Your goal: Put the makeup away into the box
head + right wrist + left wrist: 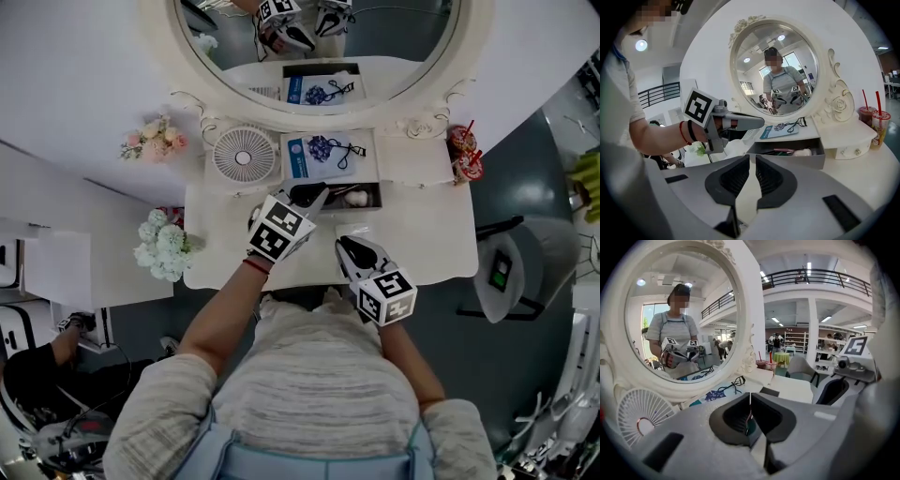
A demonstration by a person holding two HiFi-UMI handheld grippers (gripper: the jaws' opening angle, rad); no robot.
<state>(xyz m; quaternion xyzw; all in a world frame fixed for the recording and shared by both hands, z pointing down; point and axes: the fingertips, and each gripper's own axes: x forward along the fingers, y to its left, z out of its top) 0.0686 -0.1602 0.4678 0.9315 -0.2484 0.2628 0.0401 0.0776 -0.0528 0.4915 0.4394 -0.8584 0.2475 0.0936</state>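
A white vanity table [422, 244] has an open drawer [377, 199] under the mirror, the box for the makeup. Several makeup items [783, 151] lie inside it, a pink stick and a whitish one among them. My left gripper [314, 199] hangs over the drawer's left end with its jaws shut and nothing visible between them; in the right gripper view its grey jaws [761, 123] point at the drawer [787, 160]. My right gripper [345, 246] hovers over the tabletop nearer the person, its jaws [752, 157] a narrow slit apart and empty.
A card with an eyelash curler [330, 152] lies on the shelf above the drawer, beside a small white fan [244, 155]. Flowers [155, 139] stand at the left, two drinks with straws [464, 155] at the right. A grey chair [506, 272] is right of the table.
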